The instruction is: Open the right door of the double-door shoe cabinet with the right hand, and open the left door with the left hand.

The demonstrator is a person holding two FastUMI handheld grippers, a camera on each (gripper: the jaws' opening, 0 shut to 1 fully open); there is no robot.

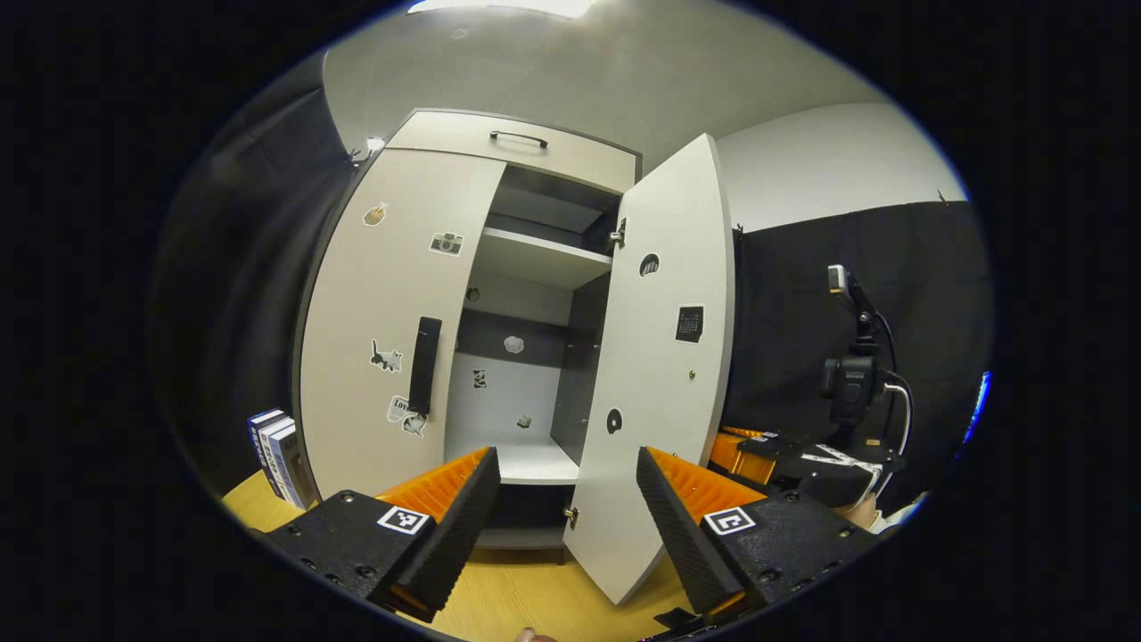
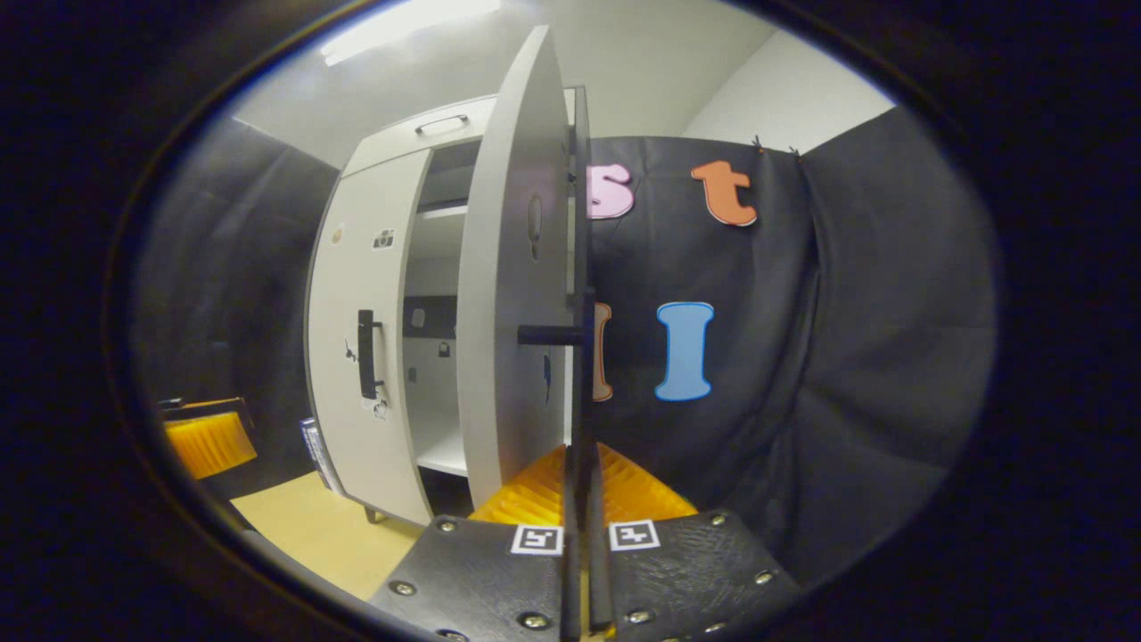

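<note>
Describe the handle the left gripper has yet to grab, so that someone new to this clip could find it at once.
Find the pale shoe cabinet against the dark cloth; its right door stands open, its left door is shut. The handle is the upright dark bar near that shut door's inner edge. Small stickers lie flat around it, while the drawer handle above runs sideways.
</note>
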